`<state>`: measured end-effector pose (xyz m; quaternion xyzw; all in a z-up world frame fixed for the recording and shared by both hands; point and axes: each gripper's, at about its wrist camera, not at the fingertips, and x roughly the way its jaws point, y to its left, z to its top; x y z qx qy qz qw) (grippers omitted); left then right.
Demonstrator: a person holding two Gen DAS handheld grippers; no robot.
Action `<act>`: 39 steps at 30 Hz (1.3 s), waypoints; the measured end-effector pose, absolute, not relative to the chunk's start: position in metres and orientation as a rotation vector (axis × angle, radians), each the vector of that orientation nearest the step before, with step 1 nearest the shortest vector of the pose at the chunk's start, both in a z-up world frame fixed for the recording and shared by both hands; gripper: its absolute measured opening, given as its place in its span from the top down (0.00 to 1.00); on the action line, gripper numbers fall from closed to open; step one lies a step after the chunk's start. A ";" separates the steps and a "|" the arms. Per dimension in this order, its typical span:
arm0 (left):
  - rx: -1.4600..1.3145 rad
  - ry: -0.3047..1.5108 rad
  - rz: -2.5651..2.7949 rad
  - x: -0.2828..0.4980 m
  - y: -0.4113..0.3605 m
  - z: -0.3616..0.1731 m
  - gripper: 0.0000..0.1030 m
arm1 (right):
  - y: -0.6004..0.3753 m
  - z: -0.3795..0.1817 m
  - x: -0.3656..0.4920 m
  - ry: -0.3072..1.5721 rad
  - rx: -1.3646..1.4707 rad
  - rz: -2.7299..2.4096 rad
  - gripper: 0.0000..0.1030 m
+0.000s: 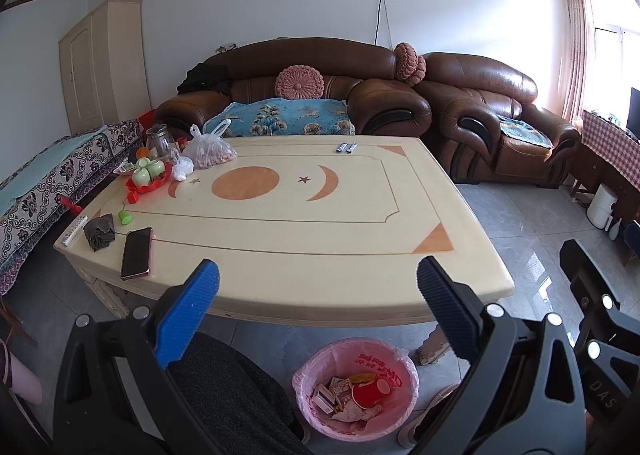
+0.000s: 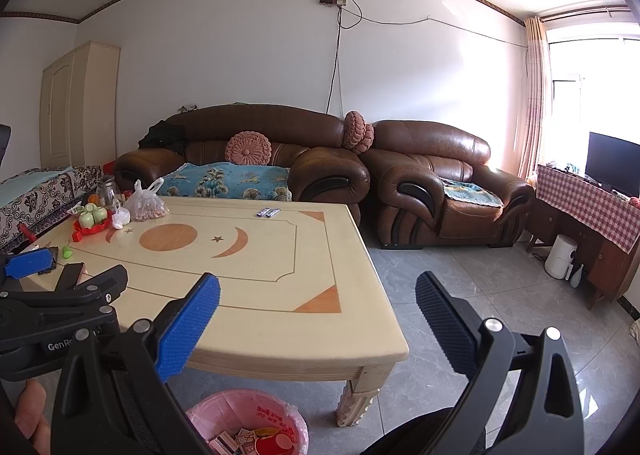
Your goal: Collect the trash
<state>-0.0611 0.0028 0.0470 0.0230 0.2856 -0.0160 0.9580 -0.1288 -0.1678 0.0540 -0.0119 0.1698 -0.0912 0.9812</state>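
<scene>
A pink-lined trash bin [image 1: 355,391] stands on the floor below the near edge of the cream coffee table [image 1: 320,255]. It holds a red cup, small boxes and crumpled paper, and it also shows in the right wrist view [image 2: 248,421]. My left gripper [image 1: 318,315] is open and empty above the table's near edge. My right gripper [image 2: 318,315] is open and empty near the table's right corner. Two small wrappers [image 1: 346,148] lie at the far side of the table. A crumpled dark cloth [image 1: 99,233] and a green cap [image 1: 125,217] lie at the left.
A phone [image 1: 137,253] and a remote [image 1: 74,230] lie at the table's left end. A red tray with green cups [image 1: 148,175], a glass jug [image 1: 158,141] and a bag of nuts [image 1: 208,153] stand at the far left. Brown sofas [image 1: 360,95] sit behind. Grey tile floor [image 2: 460,275] lies to the right.
</scene>
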 end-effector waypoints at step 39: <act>0.019 0.584 -0.052 -0.063 0.010 0.046 0.06 | -0.167 0.053 -0.124 0.358 -0.005 -0.171 0.07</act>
